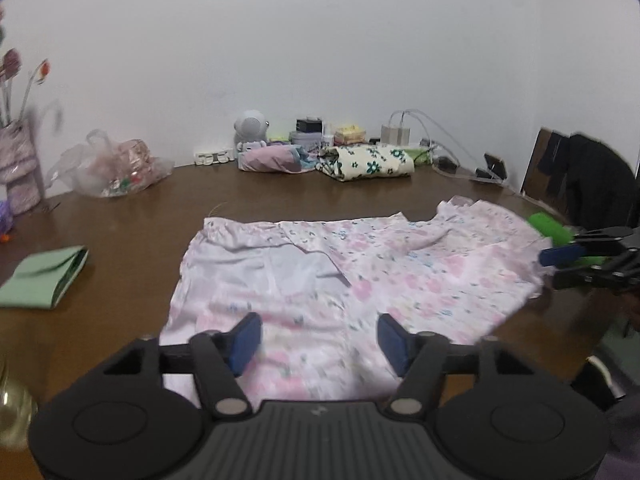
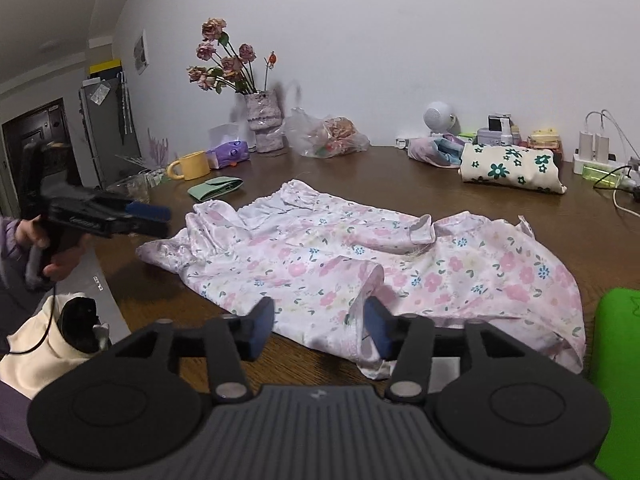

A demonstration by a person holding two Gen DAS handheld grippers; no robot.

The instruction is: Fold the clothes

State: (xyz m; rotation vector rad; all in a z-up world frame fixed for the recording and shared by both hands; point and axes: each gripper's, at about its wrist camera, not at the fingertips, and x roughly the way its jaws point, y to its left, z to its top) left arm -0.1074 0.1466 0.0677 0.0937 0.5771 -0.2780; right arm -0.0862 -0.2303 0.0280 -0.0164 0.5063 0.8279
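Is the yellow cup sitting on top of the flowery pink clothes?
No, the yellow cup stands on the bare wooden table near the vase, apart from the pink floral garment.

garment on table, mug left.

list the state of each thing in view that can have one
left gripper: open, holding nothing, over the near hem
right gripper: open, holding nothing, at the garment's edge
pink garment: spread on the table, rumpled, not yet folded
green cloth: folded
floral cloth: folded
mug: upright
flowers: upright in a vase, wilted
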